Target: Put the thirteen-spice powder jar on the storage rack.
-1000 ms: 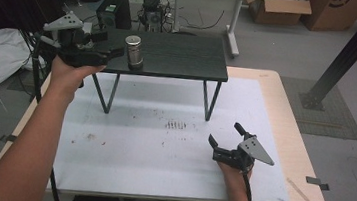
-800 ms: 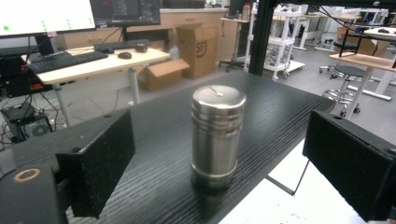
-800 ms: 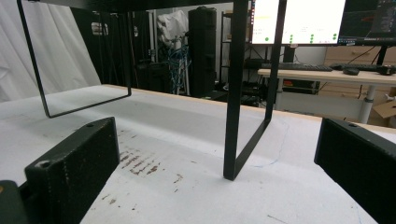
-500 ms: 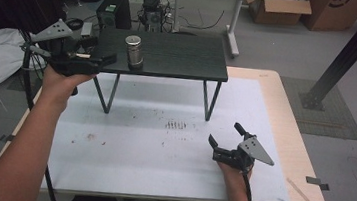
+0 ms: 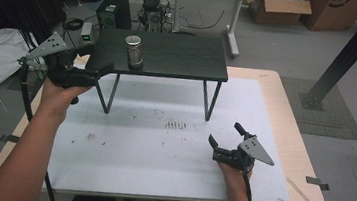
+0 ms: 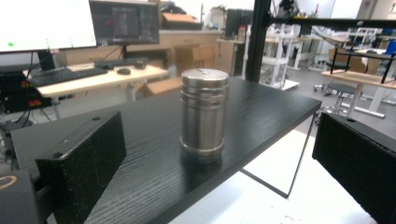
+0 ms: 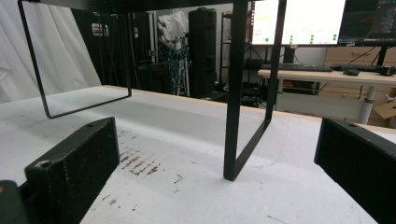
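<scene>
**Left gripper is standing wide open beside the steel canister**

The steel canister [image 5: 132, 51] is standing upright on the black shelf [image 5: 181, 55], near its left end, so its long axis is going straight up. The left gripper [image 5: 101, 60] is hovering at the left edge of the shelf, and the canister is lying just to the right of it and a little farther away. Its jaws have just been opening; they are now spread wide and nothing is between them, because the canister [image 6: 204, 114] is showing ahead, apart from both pads. The right gripper [image 5: 225, 134] is resting on the white mat [image 5: 151, 148] at the near right, also released and empty, well apart from the canister. So the left hand is clearly the nearer one. I am finding no label or readable writing on the canister.
</scene>
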Demonstrator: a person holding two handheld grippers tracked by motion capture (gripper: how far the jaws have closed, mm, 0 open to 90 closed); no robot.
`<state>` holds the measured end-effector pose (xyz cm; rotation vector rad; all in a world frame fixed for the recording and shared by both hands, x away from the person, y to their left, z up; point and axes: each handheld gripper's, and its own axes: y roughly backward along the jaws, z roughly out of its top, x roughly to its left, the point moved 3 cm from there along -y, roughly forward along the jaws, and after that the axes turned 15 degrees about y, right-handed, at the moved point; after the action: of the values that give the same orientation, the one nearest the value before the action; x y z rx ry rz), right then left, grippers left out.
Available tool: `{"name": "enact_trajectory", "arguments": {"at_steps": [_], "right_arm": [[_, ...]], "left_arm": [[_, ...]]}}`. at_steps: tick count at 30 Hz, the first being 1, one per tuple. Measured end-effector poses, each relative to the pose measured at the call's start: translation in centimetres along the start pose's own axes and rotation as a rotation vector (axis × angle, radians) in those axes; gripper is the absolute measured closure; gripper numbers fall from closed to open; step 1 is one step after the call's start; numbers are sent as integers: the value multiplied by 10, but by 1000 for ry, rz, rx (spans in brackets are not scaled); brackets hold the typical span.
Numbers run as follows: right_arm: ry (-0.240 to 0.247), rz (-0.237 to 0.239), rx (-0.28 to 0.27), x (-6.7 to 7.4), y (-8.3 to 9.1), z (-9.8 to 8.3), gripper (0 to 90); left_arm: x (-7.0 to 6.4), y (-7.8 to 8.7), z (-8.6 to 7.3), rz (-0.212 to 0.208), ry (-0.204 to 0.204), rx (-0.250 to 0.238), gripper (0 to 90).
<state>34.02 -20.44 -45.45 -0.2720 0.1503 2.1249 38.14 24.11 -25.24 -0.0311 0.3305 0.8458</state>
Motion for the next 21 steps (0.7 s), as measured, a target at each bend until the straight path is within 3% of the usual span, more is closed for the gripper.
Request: {"name": "enact_trajectory", "arguments": {"at_steps": [3,10,21], "right_arm": [[1,0,0,0,0,0,0],[3,1,3,0,0,0,0],[2,2,5,0,0,0,0]], "left_arm": [[4,3,-11,1,-4,-21,28],[14,14,-30,10,38,-70,27],[16,25,-59,-11,-16,-110,23]]}}
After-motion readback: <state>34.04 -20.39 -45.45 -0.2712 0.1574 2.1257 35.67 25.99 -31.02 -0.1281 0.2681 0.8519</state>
